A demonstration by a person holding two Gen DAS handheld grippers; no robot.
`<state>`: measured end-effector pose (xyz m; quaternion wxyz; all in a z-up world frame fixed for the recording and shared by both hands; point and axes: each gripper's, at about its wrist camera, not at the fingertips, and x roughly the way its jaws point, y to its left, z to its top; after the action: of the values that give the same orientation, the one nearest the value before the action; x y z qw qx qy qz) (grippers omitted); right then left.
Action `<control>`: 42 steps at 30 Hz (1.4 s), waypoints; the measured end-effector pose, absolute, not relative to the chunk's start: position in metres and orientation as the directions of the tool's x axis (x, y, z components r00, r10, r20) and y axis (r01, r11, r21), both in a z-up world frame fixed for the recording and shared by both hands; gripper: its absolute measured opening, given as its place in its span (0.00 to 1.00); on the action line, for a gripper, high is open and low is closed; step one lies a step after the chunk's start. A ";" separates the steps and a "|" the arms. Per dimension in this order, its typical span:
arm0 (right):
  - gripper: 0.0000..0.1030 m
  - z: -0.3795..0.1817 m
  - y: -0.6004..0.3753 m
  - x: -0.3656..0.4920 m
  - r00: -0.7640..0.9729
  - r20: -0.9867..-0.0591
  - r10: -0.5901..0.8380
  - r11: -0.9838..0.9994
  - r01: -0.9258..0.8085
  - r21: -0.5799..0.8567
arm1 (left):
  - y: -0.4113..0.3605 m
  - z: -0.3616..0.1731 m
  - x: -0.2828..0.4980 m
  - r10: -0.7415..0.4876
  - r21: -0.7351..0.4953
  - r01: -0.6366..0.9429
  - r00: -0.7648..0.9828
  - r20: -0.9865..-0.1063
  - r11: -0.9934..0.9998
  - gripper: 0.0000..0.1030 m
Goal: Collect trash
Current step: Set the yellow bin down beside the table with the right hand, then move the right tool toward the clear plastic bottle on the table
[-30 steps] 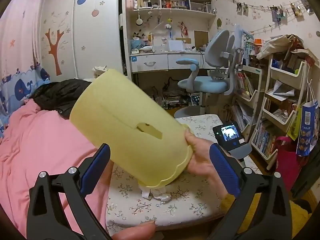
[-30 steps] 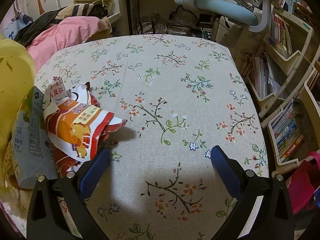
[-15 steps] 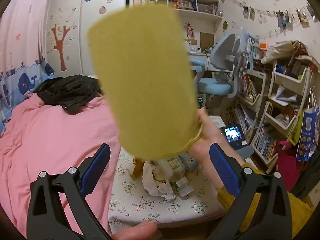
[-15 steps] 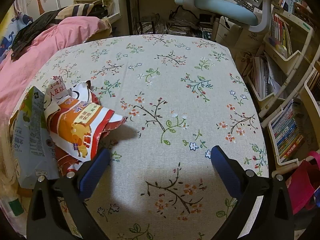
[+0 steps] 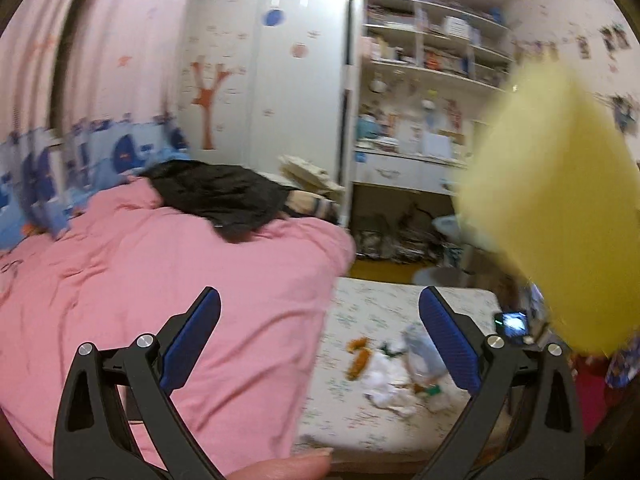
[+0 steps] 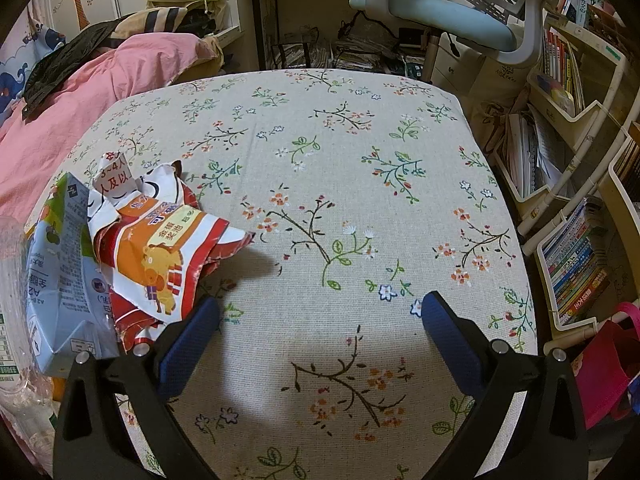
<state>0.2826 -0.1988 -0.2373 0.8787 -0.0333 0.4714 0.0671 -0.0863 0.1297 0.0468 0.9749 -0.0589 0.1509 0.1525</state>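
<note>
Bin blurred, partly out of frame

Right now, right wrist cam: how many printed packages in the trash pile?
2. An orange-red snack bag lies on the tablecloth at left, overlapping a light blue carton beside it. More may hide past the left edge.

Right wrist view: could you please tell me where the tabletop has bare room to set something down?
The floral tablecloth is bare from the snack wrapper across to its right edge and far edge. Crowded only at the left, with wrapper and blue carton.
</note>
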 end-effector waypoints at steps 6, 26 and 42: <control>0.94 -0.237 -0.199 0.282 0.547 -0.833 0.087 0.989 -0.149 0.005 | 0.129 0.046 -0.063 0.284 -0.041 -0.319 0.888 -0.362 0.947 0.93; 0.94 -0.237 -0.198 0.283 0.547 -0.833 0.087 0.989 -0.149 0.005 | 0.030 -0.028 0.093 0.186 0.030 -0.197 0.850 -0.493 0.980 0.93; 0.94 -0.237 -0.198 0.283 0.547 -0.833 0.086 0.989 -0.149 0.005 | 0.038 -0.055 0.109 0.193 0.035 -0.206 0.823 -0.535 0.978 0.93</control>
<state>0.2826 -0.1981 -0.2374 0.8788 -0.0332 0.4713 0.0670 0.1095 0.0378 -0.0550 0.9546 -0.0123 0.2788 0.1045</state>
